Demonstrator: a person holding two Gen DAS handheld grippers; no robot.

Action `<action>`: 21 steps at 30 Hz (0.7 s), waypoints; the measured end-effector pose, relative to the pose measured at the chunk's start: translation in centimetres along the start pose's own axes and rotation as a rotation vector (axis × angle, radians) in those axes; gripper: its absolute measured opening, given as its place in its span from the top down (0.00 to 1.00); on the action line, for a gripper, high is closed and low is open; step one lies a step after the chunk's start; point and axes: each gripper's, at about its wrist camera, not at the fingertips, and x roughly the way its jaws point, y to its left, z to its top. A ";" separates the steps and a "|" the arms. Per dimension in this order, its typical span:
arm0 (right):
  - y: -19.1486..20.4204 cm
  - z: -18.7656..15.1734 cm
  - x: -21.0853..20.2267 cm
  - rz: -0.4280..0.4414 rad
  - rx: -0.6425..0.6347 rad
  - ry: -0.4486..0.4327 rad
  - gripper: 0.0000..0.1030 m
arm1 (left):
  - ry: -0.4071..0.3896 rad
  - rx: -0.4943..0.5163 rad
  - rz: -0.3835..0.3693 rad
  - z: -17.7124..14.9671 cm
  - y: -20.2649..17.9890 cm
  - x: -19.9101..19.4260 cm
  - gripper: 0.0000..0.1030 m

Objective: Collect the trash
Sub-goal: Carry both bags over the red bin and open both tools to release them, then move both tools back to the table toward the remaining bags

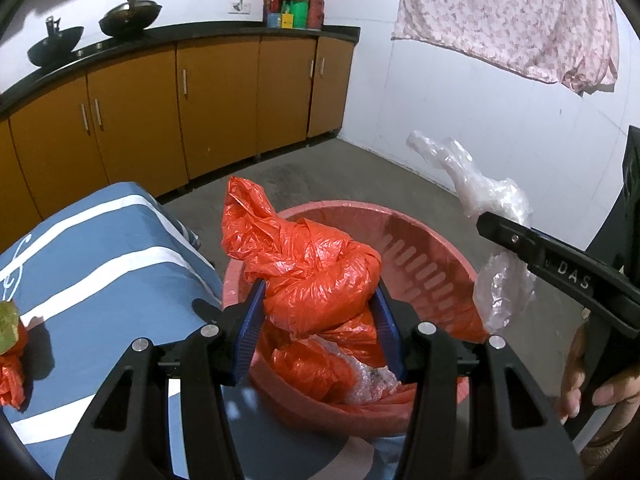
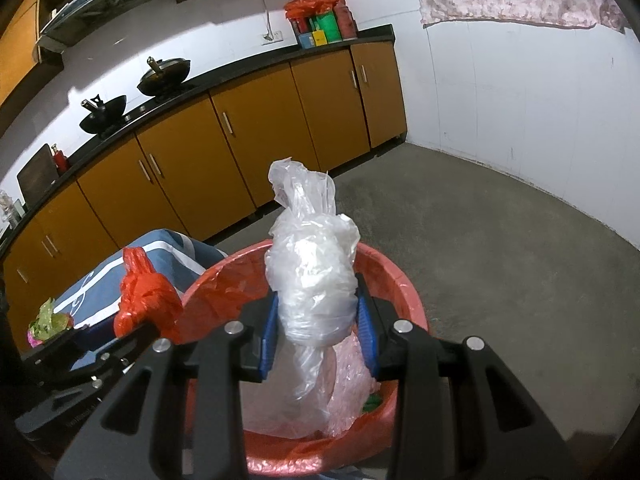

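Kitchen corner, seen along both hand-held tools. The left tongs (image 1: 320, 320) are clamped on a crumpled orange plastic bag (image 1: 308, 264), their blue pads pressing its sides, and hold it over the open mouth of a red bin (image 1: 432, 240). The bin is lined with red plastic and already contains more orange plastic and a piece of clear bubbly wrap (image 1: 368, 380). The right tongs (image 2: 318, 320) are clamped on a bundle of clear plastic wrap (image 2: 312, 276), which stands up between the pads and trails down into the same bin (image 2: 404, 292); in the left view this bundle (image 1: 496, 240) hangs beside the bin's right rim, with a person's hand (image 1: 580, 392) gripping the tool's handle at the lower right. To the left of the bin stands a desk covered with a blue cloth with white stripes (image 1: 104, 256); near its left edge lie another scrap of orange plastic (image 1: 12, 376) and a greenish wrapper (image 2: 50, 320). Behind, yellow-brown cupboards (image 1: 216, 104) carry a black worktop with two dark woks (image 1: 130, 18). A flowered cloth (image 1: 504, 16) hangs on the white wall above the grey floor (image 2: 500, 240).
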 end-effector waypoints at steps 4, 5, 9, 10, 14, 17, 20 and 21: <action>0.0 0.2 0.8 0.004 0.003 0.004 0.66 | 0.012 0.005 -0.009 0.0 -0.1 0.8 0.49; 0.0 0.3 0.9 0.009 0.003 0.004 0.64 | 0.016 0.006 -0.012 0.0 0.0 1.0 0.49; -0.1 0.3 1.1 0.018 0.006 -0.005 0.55 | 0.031 0.001 -0.022 0.1 0.0 1.8 0.46; -0.2 0.3 1.2 0.017 0.008 -0.008 0.51 | 0.035 0.000 -0.021 0.0 0.1 1.9 0.44; -0.4 0.0 1.1 0.011 0.020 -0.010 0.46 | 0.049 -0.011 -0.020 -0.2 0.4 2.2 0.40; -0.8 -0.1 1.0 -0.005 0.031 -0.010 0.42 | 0.050 -0.026 -0.005 -0.3 1.0 2.0 0.39; -1.1 -0.1 0.7 -0.018 0.039 -0.015 0.38 | 0.040 -0.058 0.013 -0.6 2.3 1.0 0.37; -1.0 -0.2 0.6 -0.019 0.038 -0.014 0.38 | 0.036 -0.069 0.019 -0.7 2.7 0.6 0.35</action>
